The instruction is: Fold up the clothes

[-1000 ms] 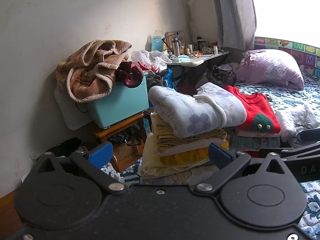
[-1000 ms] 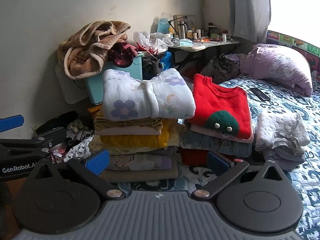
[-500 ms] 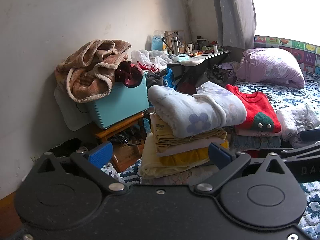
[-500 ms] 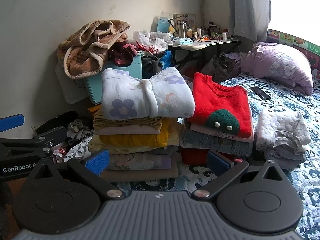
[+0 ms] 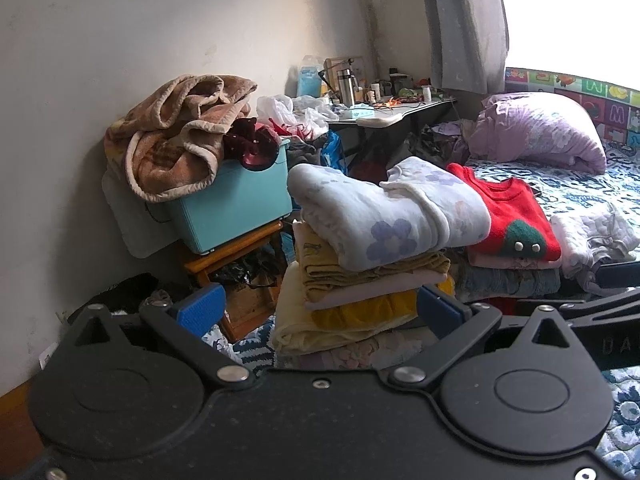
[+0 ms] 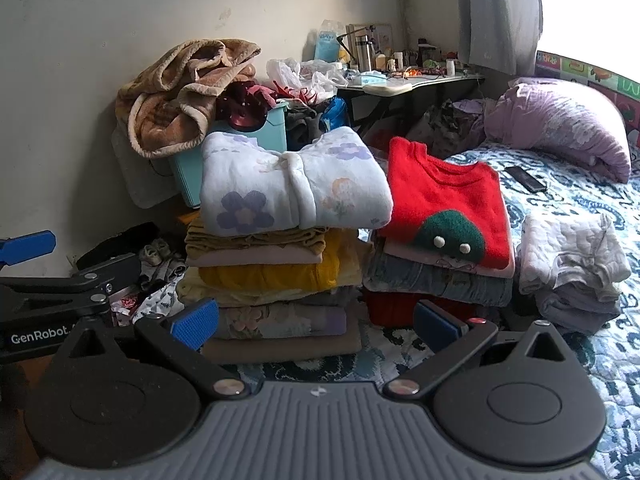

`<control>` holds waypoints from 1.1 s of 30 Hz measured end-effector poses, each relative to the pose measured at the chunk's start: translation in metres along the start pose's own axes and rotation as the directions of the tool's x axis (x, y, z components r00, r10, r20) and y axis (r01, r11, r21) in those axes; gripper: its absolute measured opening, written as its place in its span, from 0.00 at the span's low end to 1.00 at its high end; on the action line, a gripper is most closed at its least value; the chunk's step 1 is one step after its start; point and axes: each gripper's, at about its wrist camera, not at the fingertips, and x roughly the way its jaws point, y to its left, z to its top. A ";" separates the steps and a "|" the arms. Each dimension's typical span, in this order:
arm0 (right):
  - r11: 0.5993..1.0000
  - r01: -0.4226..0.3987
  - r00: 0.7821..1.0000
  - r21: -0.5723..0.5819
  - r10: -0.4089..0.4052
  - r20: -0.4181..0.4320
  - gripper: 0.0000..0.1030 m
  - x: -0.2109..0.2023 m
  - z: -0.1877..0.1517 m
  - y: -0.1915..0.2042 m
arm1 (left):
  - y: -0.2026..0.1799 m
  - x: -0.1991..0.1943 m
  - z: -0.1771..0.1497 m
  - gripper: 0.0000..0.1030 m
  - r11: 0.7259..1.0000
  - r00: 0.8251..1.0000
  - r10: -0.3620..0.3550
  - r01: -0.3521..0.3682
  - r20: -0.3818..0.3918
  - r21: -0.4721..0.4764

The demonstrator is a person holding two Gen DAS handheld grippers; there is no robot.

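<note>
A folded white garment with purple flowers tops a tall stack of folded clothes on the bed; it also shows in the left wrist view. Beside it a folded red sweater tops a second stack, also in the left wrist view. A smaller pale folded pile sits to the right. My left gripper is open and empty, short of the tall stack. My right gripper is open and empty in front of both stacks.
A teal bin heaped with a brown blanket stands on a wooden stool by the wall. A cluttered desk stands behind. A purple pillow and a dark phone lie on the blue patterned bedspread.
Both views have shifted very slightly; the stacks and both open grippers stay as they were.
</note>
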 end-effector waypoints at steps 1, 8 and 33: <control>1.000 -0.006 1.000 0.006 0.006 -0.002 1.00 0.001 -0.001 -0.001 | 0.001 0.001 0.000 1.00 1.000 1.000 -0.003 0.003 0.004 0.000; 1.000 -0.027 0.994 0.016 0.025 0.103 1.00 -0.004 -0.006 -0.007 | 0.016 0.016 0.004 1.00 0.994 0.995 -0.092 0.094 0.042 -0.047; 0.983 -0.136 0.989 0.123 0.128 0.070 1.00 0.021 -0.020 -0.046 | 0.009 0.136 0.016 0.59 0.954 0.973 -0.229 0.225 0.002 -0.198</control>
